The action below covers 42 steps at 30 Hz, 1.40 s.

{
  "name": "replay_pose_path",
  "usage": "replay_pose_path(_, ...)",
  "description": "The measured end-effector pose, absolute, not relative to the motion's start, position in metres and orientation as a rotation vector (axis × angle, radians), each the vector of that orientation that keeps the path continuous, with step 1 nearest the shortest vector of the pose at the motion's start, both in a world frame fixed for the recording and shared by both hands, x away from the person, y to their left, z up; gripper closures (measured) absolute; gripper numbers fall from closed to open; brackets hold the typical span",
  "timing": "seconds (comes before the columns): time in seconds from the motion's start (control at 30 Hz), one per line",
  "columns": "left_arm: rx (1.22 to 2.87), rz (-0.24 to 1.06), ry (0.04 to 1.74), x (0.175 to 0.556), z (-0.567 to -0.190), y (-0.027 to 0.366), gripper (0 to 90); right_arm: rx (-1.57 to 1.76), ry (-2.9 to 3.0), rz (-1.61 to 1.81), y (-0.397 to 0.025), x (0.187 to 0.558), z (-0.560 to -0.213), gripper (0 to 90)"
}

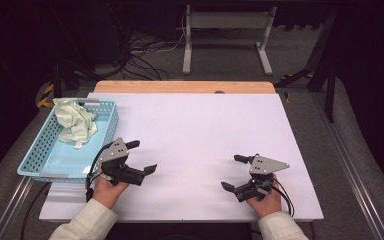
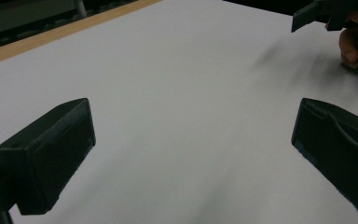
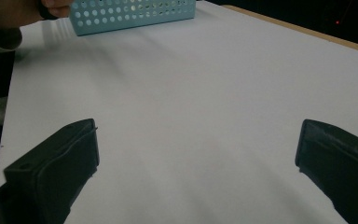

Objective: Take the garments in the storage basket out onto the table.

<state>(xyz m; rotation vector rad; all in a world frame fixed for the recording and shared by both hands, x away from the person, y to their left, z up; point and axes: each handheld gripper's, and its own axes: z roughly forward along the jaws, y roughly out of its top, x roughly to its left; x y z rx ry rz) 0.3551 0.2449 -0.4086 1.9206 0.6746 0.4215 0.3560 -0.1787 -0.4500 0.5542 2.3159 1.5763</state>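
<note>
The pale green cloth [image 1: 75, 122] lies crumpled in the far end of a light blue perforated basket [image 1: 40, 159], which sits at the left edge of the table, just beside the left gripper [image 1: 144, 156]. That gripper rests low over the near left of the white tabletop [image 1: 205, 130], held in the person's left hand [image 1: 107, 187], its jaws spread wide with nothing between them. The right gripper [image 1: 233, 172] sits over the near right of the table in the right hand [image 1: 266, 200], its jaws likewise wide apart and empty. The two grippers are well apart and point toward each other. The tabletop is a plain white sheet with a wooden strip [image 1: 185, 87] along its far edge. Beyond it, grey carpet [image 1: 230, 55] carries loose cables [image 1: 140, 55] and the white legs of a stand [image 1: 225, 40]; the room is dark. The cloth is soft and bunched, with a small white tag [image 1: 78, 145] at its near edge.
</note>
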Motion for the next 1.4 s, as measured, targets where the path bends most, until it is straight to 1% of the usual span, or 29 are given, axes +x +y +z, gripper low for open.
replay_pose_path(0.17, 1.946, 0.432, 0.680, 0.356, -0.404, 0.246, 0.5, 0.553, 2.318, 1.574, -0.178, 0.356, -0.450, 0.2)
replay_pose_path(0.6, 1.954, 0.444, 0.683, 0.361, -0.388, 0.253, 0.2, 0.551, 2.323, 1.570, -0.178, 0.355, -0.450, 0.2)
replay_pose_path(0.73, 1.953, 0.466, 0.695, 0.363, -0.382, 0.258, 0.2, 0.552, 2.323, 1.569, -0.178, 0.355, -0.450, 0.1)
replay_pose_path(1.03, 1.979, 0.470, 0.732, 0.373, -0.369, 0.269, 0.2, 0.554, 2.325, 1.565, -0.177, 0.355, -0.451, 0.2)
replay_pose_path(1.4, 1.957, 0.482, 0.773, 0.387, -0.354, 0.285, 0.2, 0.558, 2.330, 1.550, -0.177, 0.355, -0.451, 0.1)
